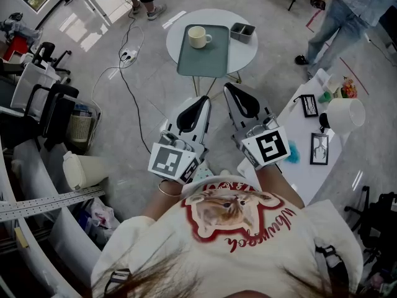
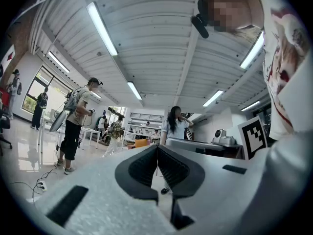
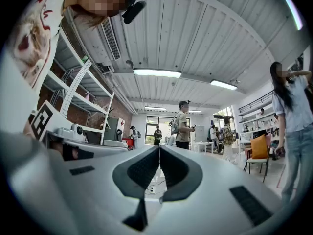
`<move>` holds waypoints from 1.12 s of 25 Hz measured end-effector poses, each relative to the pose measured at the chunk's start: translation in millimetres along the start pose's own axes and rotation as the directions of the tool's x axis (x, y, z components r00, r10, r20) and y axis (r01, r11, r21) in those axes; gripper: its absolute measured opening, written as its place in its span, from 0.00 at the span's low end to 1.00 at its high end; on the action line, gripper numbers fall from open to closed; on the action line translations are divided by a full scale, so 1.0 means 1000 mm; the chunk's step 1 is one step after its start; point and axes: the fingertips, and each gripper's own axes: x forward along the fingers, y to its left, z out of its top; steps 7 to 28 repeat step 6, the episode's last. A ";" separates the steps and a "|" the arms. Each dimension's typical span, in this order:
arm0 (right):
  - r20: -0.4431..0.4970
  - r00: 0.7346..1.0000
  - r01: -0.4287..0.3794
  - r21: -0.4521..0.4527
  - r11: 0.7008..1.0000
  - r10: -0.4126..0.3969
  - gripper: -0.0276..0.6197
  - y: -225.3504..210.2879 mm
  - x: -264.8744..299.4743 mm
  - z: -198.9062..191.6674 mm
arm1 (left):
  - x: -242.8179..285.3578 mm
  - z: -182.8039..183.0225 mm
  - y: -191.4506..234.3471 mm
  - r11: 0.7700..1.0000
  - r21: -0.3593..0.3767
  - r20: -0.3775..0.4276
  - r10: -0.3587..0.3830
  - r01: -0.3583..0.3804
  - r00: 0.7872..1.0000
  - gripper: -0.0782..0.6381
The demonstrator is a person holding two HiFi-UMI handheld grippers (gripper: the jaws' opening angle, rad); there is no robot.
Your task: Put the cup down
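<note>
A cream cup (image 1: 198, 36) stands upright on a grey-green tray (image 1: 206, 58) on a small round white table (image 1: 245, 49), far from both grippers. My left gripper (image 1: 203, 99) is held close to my chest and is shut, empty. Beside it my right gripper (image 1: 228, 87) is also shut and empty. In the left gripper view the left gripper (image 2: 157, 147) has its tips touching and points out into the room. The right gripper view shows the right gripper (image 3: 159, 148) closed the same way. Neither gripper view shows the cup.
A small grey box (image 1: 242, 31) sits on the round table beside the tray. A white side table (image 1: 307, 148) with picture frames and a lamp stands at my right. A cable and power strip (image 1: 128, 56) lie on the floor; people stand around the room.
</note>
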 end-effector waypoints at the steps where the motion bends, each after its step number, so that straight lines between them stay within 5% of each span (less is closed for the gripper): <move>1: -0.001 1.000 0.000 -0.001 1.000 0.000 0.09 0.000 0.000 0.000 | 0.000 0.000 0.000 1.000 0.000 0.000 0.001 -0.001 1.000 0.13; 28: 0.020 1.000 -0.007 0.002 1.000 0.007 0.09 0.004 -0.001 0.001 | -0.003 0.000 0.003 1.000 0.001 0.000 0.005 -0.005 1.000 0.13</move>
